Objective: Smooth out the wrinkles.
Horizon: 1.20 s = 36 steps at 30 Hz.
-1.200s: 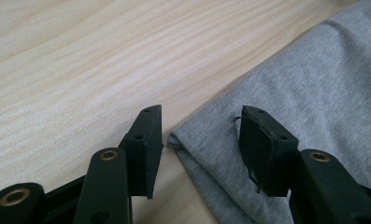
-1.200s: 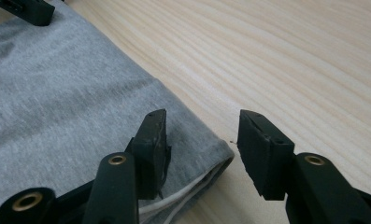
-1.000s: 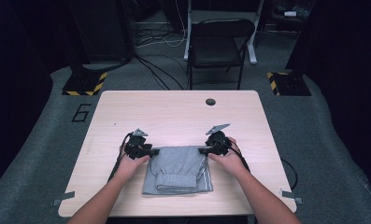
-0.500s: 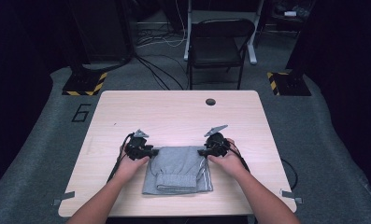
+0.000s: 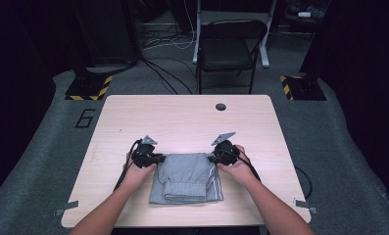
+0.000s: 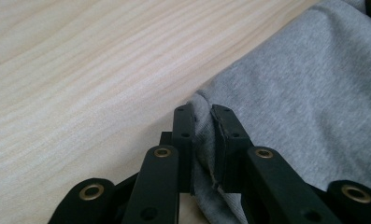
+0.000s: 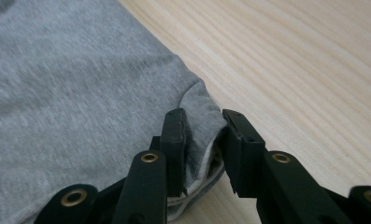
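A folded grey garment (image 5: pixel 187 176) lies on the wooden table (image 5: pixel 182 117), near its front edge. My left gripper (image 5: pixel 158 158) is at the garment's far left corner and my right gripper (image 5: pixel 211 158) at its far right corner. In the left gripper view, the jaws of my left gripper (image 6: pixel 203 116) have just been closing and pinch a ridge of the grey garment (image 6: pixel 304 93). In the right gripper view, the jaws of my right gripper (image 7: pixel 203 119) have just been closing too. They squeeze the bunched corner of the grey garment (image 7: pixel 71 84), layers showing between the pads.
A round cable hole (image 5: pixel 220 106) sits near the table's far edge. Behind the table stands a dark folding chair (image 5: pixel 229 44). Yellow-and-black striped bases (image 5: pixel 89 88) (image 5: pixel 302 85) and cables lie on the grey floor. Bare wood stretches beyond the garment.
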Tool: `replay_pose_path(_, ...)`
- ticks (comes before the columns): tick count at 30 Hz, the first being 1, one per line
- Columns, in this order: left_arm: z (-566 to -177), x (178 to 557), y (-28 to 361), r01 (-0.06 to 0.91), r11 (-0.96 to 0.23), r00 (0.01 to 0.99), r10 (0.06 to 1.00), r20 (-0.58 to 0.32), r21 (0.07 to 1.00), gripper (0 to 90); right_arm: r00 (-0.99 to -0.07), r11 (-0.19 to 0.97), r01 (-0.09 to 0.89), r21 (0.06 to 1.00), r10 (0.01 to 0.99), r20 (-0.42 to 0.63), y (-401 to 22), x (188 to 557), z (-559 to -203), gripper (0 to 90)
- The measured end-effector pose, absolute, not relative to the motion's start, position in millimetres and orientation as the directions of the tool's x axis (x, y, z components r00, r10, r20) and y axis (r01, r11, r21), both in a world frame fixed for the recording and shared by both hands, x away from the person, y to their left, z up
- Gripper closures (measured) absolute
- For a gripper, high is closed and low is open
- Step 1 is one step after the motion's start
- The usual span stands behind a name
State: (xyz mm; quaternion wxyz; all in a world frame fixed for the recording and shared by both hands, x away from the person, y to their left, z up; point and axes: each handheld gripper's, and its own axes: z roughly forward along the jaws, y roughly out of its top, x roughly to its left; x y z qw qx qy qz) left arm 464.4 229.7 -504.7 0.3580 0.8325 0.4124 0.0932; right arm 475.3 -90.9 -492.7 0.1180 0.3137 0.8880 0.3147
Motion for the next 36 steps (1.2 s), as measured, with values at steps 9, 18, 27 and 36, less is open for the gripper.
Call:
replay_pose_path(9, -477, 470, 222, 0.580, -0.410, 0.661, 0.742, -0.112, 0.704, 80.4, -0.759, 0.585, 0.462, 0.667, 0.649, -0.044, -97, 473, -470, 70.5)
replay_pose_path(18, -457, 489, 215, 0.570, -0.372, 0.635, 0.766, -0.105, 0.733, 80.4, -0.735, 0.569, 0.437, 0.697, 0.673, -0.088, -101, 487, -446, 70.4)
replay_pose_path(27, -463, 508, 213, 0.582, -0.371, 0.610, 0.788, -0.087, 0.724, 80.4, -0.710, 0.561, 0.443, 0.699, 0.695, -0.109, -96, 502, -446, 70.2)
replay_pose_path(36, -463, 520, 218, 0.582, -0.359, 0.595, 0.800, -0.082, 0.730, 80.4, -0.676, 0.516, 0.474, 0.714, 0.733, -0.081, -91, 519, -447, 70.1)
